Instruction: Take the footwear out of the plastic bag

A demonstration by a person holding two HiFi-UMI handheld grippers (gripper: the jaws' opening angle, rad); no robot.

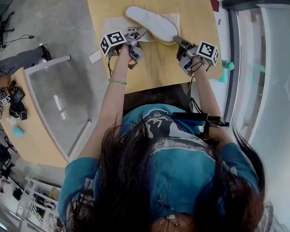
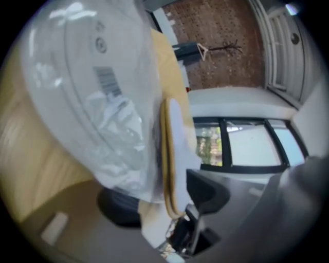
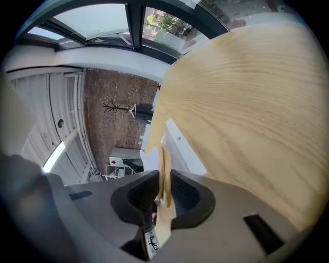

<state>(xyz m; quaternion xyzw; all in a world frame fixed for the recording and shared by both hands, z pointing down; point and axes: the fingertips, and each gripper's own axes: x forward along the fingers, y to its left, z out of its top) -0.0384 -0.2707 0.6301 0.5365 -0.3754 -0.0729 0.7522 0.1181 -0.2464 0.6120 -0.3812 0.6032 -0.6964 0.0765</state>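
A white slipper with a tan rim lies across a flat clear plastic bag on the wooden table. My right gripper is shut on the slipper's thin near end; in the right gripper view the tan edge is pinched between both pads of that gripper. My left gripper sits at the bag's near edge. In the left gripper view its jaws stand apart. The crinkled bag with a barcode label and the slipper's rim hang between them, gripped by neither pad.
A white paper tag lies at the table's left edge. A teal object sits off the table's right side by the window frame. A second wooden table with dark gear stands at the left. A white-framed panel lies on the floor between the two tables.
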